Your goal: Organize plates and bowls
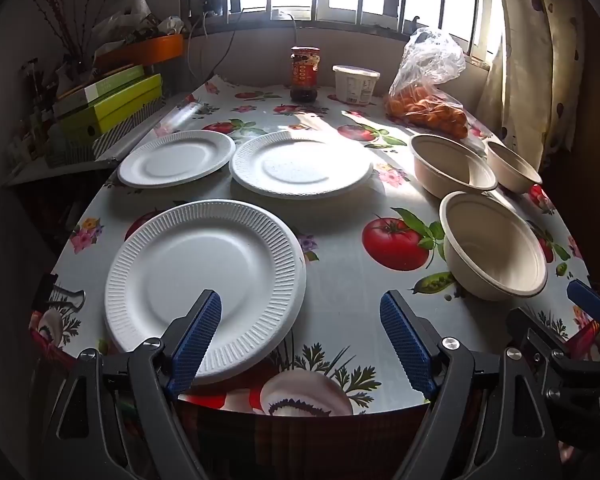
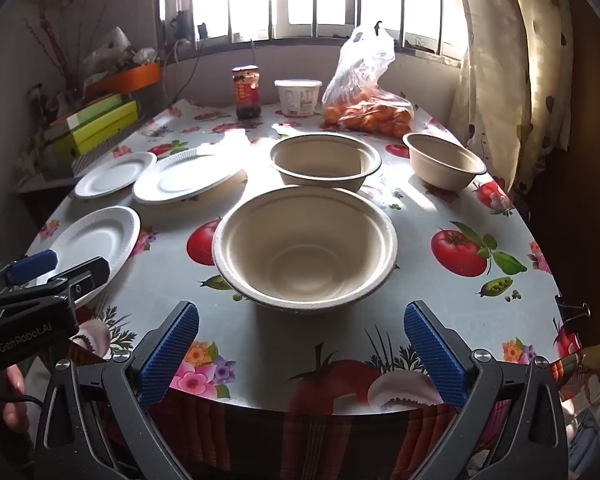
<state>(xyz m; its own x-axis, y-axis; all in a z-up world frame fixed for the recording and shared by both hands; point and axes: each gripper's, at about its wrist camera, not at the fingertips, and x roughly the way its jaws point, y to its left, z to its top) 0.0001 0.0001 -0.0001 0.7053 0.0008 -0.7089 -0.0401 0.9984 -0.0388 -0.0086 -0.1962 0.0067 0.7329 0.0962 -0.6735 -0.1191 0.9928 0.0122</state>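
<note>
Table (image 1: 340, 280), fruit-and-flower printed cover. On it: three white plates (image 1: 204, 280), three beige bowls (image 2: 304, 244), sauce jar (image 1: 305, 74), white tub (image 1: 355, 83), bag of oranges (image 1: 428, 100).

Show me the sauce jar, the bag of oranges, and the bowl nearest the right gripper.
sauce jar (image 1: 305, 74), left wrist view, on its red label.
bag of oranges (image 2: 370, 114), right wrist view, on the fruit inside the plastic.
nearest bowl (image 2: 304, 248), right wrist view, on its inner wall.

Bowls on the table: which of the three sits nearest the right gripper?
The wide beige bowl directly ahead of the open right gripper; the other two bowls sit farther back toward the window.
</note>
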